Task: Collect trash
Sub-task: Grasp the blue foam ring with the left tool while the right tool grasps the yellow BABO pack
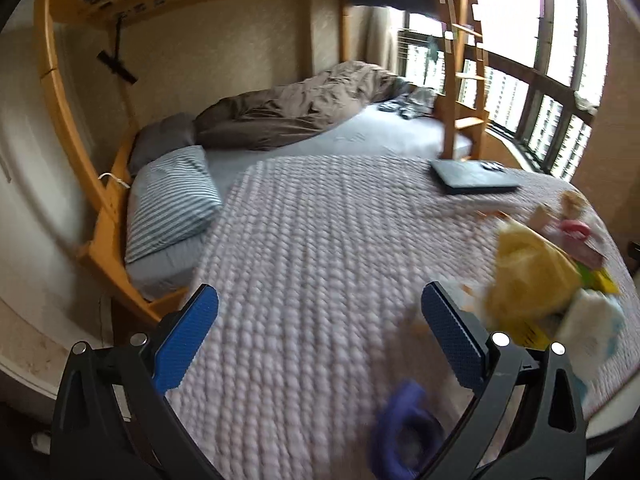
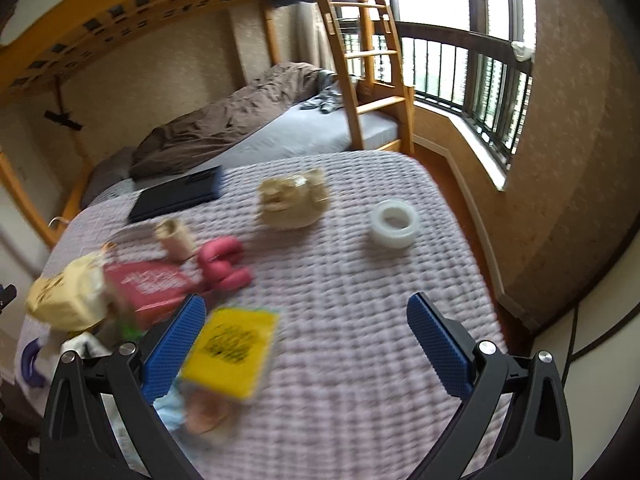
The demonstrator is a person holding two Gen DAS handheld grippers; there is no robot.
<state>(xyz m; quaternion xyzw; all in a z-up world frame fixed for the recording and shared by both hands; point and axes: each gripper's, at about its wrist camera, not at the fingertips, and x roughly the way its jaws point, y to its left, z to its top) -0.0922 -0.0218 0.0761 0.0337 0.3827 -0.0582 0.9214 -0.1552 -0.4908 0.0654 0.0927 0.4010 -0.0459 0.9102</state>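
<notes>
progress: we judged nothing collected yet, the trash lay scattered on the knitted bedspread [image 2: 360, 300] | grippers: left gripper [image 1: 320, 332] and right gripper [image 2: 304, 344] were both spread and held nothing | trash: yellow packet [image 2: 234, 350] just ahead of the right gripper, red wrapper [image 2: 154, 284], crumpled beige bag [image 2: 290, 200], all motion-blurred

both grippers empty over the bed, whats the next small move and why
Probably ease the right gripper forward and slightly left over the yellow packet and close on it. Its jaws are open and empty, and the packet lies nearest, just beside its left finger on the knit blanket. The frames are motion-blurred, so slow down first.
</notes>
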